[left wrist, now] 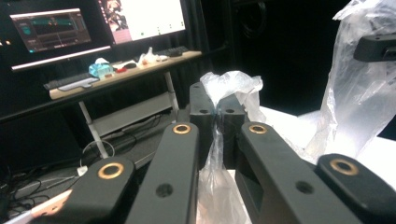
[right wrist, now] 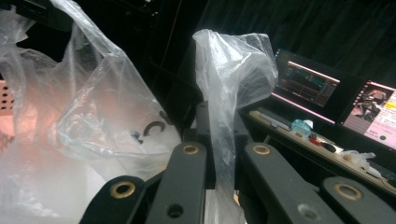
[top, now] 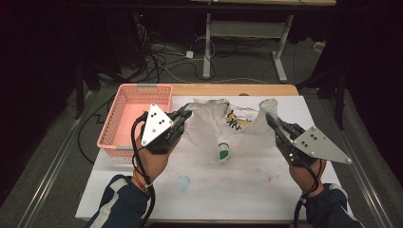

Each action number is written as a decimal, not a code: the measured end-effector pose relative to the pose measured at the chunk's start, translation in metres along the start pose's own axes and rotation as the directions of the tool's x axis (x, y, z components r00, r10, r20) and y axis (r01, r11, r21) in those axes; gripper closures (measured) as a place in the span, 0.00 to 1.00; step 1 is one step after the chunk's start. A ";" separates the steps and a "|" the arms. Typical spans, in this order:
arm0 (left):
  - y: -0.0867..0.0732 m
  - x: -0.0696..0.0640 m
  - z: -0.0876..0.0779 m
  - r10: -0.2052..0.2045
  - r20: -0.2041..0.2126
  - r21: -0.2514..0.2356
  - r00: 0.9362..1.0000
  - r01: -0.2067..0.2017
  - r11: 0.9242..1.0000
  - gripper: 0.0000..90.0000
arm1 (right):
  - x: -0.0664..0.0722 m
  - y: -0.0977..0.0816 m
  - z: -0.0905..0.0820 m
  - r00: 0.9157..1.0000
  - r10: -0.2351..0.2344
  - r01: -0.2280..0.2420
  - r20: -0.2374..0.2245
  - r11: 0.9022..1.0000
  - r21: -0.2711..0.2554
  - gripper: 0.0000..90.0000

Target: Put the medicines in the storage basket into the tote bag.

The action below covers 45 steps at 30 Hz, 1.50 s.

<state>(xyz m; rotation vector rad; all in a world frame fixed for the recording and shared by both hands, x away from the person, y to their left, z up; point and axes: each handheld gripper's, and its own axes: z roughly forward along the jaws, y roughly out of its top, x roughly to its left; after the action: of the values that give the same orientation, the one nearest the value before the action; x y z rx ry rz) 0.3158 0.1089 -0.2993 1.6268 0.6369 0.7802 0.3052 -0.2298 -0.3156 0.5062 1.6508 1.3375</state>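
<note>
Above the counter, the left gripper and right gripper each have their jaws squeezed tight on a top corner of the plastic bag. It hangs between them, mouth up, stretched side to side. Both hands tilt inward, raised.

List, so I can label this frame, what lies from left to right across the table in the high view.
Pink basket → left gripper → clear plastic bag with a green-capped bottle inside → right gripper.
</note>
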 end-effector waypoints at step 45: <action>0.037 0.030 0.077 -0.034 -0.151 -0.029 0.988 0.029 0.999 0.91 | -0.061 0.018 0.098 0.984 0.031 -0.050 0.174 0.993 0.104 1.00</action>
<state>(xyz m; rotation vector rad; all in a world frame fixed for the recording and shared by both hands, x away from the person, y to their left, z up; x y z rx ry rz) 0.3944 0.0769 -0.2670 1.5391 0.7550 0.8917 0.4133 -0.2188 -0.2735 0.7036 1.5824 1.2027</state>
